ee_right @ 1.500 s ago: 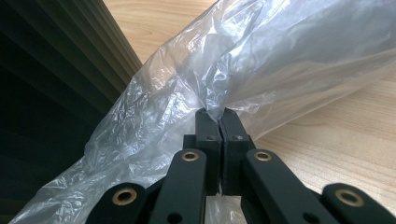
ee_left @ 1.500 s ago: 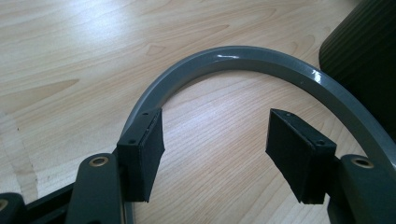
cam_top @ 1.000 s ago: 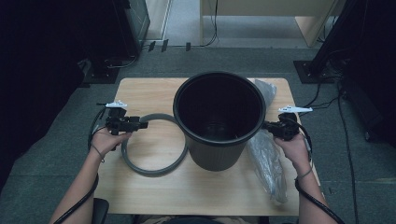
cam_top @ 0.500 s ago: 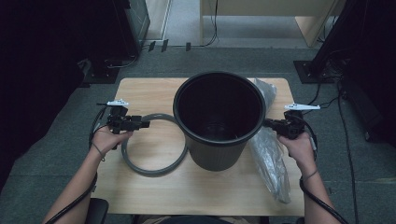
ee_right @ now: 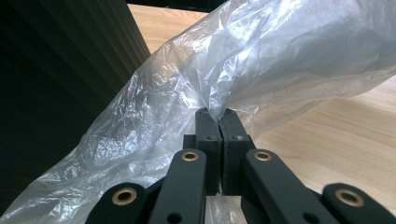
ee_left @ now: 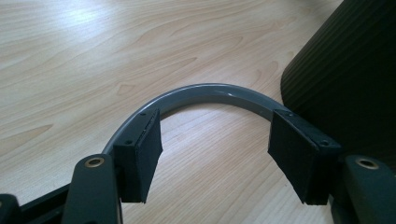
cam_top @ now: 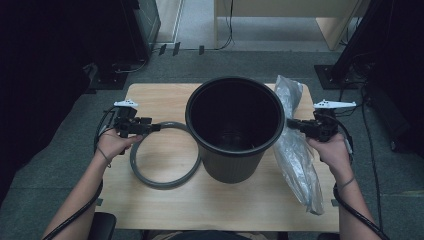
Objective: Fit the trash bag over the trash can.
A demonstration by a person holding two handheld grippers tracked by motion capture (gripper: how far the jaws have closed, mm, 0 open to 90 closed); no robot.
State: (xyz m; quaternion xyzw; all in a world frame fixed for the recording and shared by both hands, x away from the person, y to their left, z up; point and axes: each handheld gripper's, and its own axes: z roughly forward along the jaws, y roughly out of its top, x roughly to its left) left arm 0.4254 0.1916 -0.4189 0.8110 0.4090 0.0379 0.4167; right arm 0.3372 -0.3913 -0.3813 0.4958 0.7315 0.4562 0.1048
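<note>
The right gripper (ee_right: 221, 122) is clamped on the clear plastic bag (cam_top: 295, 150) just right of the black bin (cam_top: 234, 130) — its bag end now sits higher than a second ago. The left gripper (ee_left: 215, 149) stands wide open over the grey ring (ee_left: 205, 93), pads apart from it — also slightly raised.

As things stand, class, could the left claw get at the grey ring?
Probably yes. The left claw is open, its jaws straddling the arc of the ring on the table, with nothing between them. The bin stands beside the ring, not across the way.
</note>
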